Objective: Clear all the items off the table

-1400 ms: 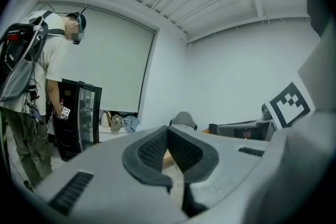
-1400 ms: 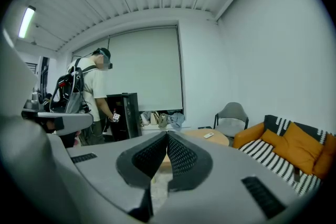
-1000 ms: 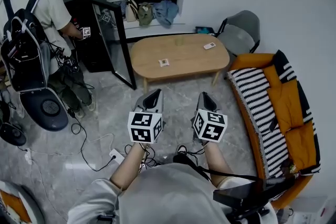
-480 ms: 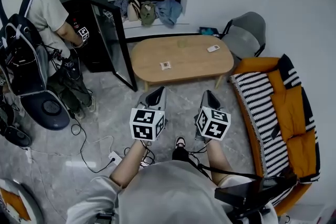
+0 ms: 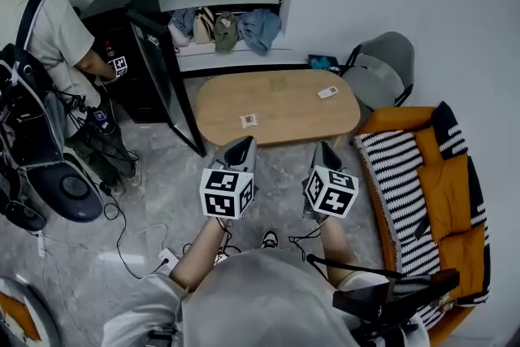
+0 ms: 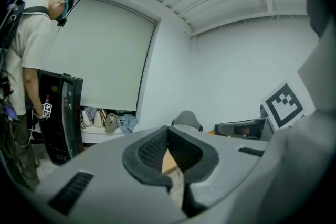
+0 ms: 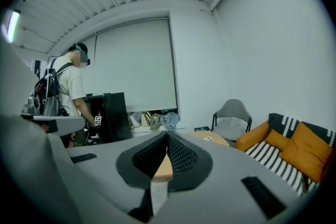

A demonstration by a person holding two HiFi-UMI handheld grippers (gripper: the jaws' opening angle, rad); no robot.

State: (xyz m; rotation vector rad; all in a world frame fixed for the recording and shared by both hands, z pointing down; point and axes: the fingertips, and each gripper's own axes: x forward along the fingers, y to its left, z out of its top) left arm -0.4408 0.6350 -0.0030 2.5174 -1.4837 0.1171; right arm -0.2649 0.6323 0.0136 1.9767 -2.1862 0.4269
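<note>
Grey stone-like floor in a small room with white walls, and near the middle a low oval wooden table (image 5: pixel 284 111). On the table top, two small flat things well apart: a small card (image 5: pixel 249 120) near the front edge on the left part, a small white item (image 5: pixel 327 92) toward the right end. Just beside the right end of the table, a grey chair (image 5: pixel 380 61); further right, an orange sofa (image 5: pixel 455 191) with a black-and-white striped throw. At the left, a black cabinet (image 5: pixel 122 36) with its door open, and a person (image 5: pixel 41 28) with a backpack standing at it. On a low ledge behind the table, some bags (image 5: pixel 223 22) in a row.

Short of the table, above the floor, left gripper (image 5: pixel 240 145) and right gripper (image 5: pixel 324 149) side by side, both pointing toward the table, touching nothing. Claw of the left gripper pressed together, nothing pinched. Claw of the right gripper also pressed together and empty, with only a strip of table top visible past the closed tips.
</note>
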